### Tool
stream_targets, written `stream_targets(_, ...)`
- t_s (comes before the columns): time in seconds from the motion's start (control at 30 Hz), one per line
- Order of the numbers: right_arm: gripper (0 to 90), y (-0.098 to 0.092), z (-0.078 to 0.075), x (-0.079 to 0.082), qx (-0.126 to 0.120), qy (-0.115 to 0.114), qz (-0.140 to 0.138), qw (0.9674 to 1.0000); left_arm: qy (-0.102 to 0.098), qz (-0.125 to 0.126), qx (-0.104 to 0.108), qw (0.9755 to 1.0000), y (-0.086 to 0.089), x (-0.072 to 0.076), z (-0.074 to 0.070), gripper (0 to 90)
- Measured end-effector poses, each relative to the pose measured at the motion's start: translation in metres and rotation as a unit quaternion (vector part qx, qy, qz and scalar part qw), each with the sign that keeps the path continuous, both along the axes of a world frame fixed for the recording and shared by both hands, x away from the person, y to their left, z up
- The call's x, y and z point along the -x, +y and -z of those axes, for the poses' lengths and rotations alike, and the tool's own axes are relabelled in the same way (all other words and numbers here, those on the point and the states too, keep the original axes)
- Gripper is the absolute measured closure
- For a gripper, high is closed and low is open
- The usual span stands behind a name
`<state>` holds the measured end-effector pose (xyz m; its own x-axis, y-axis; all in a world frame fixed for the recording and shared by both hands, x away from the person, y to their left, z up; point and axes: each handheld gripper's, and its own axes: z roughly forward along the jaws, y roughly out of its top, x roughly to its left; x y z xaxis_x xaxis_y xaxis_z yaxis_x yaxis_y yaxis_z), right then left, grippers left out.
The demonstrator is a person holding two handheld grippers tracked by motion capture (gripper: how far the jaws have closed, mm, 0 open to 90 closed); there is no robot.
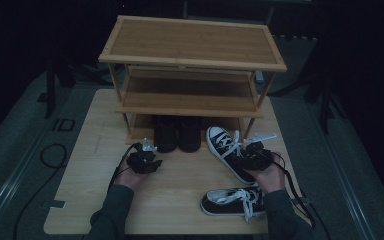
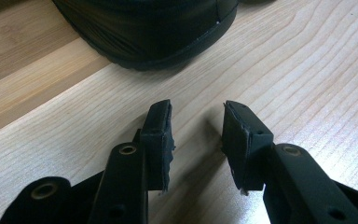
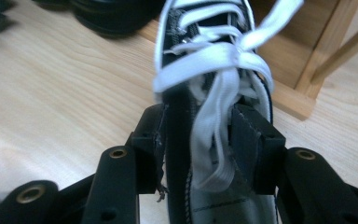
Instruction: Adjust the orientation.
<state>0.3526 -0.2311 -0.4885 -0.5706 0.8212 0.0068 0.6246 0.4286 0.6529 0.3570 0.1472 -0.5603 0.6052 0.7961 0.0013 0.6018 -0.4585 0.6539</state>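
A black-and-white laced sneaker (image 1: 223,147) lies on the wooden table (image 1: 95,200), its toe toward the shoe rack (image 1: 192,42). My right gripper (image 1: 254,152) is at its heel end. In the right gripper view the jaws of that gripper (image 3: 200,126) stand apart around the sneaker's black side wall (image 3: 175,135) and white laces (image 3: 214,56), and I take it as open. My left gripper (image 1: 145,159) hovers low over the table and is open with nothing between its jaws (image 2: 198,121). Just ahead of it is the toe of a black shoe (image 2: 154,28).
A pair of black shoes (image 1: 177,132) stands at the rack's bottom shelf, left of the sneaker. A second matching sneaker (image 1: 232,200) lies on its side near the table's front right edge. The rack's lower frame (image 3: 303,100) is close beyond the right gripper.
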Motion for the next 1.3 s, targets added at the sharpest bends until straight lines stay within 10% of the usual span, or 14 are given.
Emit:
stream_targets(0.23, 63.6, 0.01, 0.014, -0.013, -0.004, 0.026, -0.001, 0.9996, 0.0, 0.0, 0.0, 1.0, 0.0, 0.0, 0.0, 62.9)
stream_targets(0.37, 83.6, 0.016, 0.012, -0.01, 0.002, 0.01, -0.007, 0.9999, 0.0, 0.0, 0.001, 1.0, 0.0, 0.0, 0.0, 62.9)
stream_targets(0.77, 85.1, 0.023, 0.013, -0.004, -0.018, 0.007, -0.033, 0.9993, -0.001, -0.002, 0.0, 1.0, 0.0, 0.0, 0.0, 62.9)
stream_targets(1.0, 82.6, 0.027, 0.012, -0.005, -0.015, 0.015, -0.049, 0.9986, -0.001, -0.001, 0.0, 1.0, 0.0, 0.0, 0.0, 62.9)
stream_targets(1.3, 55.3, 0.012, -0.006, 0.009, -0.025, 0.008, -0.072, 0.997, 0.001, 0.0, 0.0, 1.0, 0.0, -0.001, 0.0, 63.0)
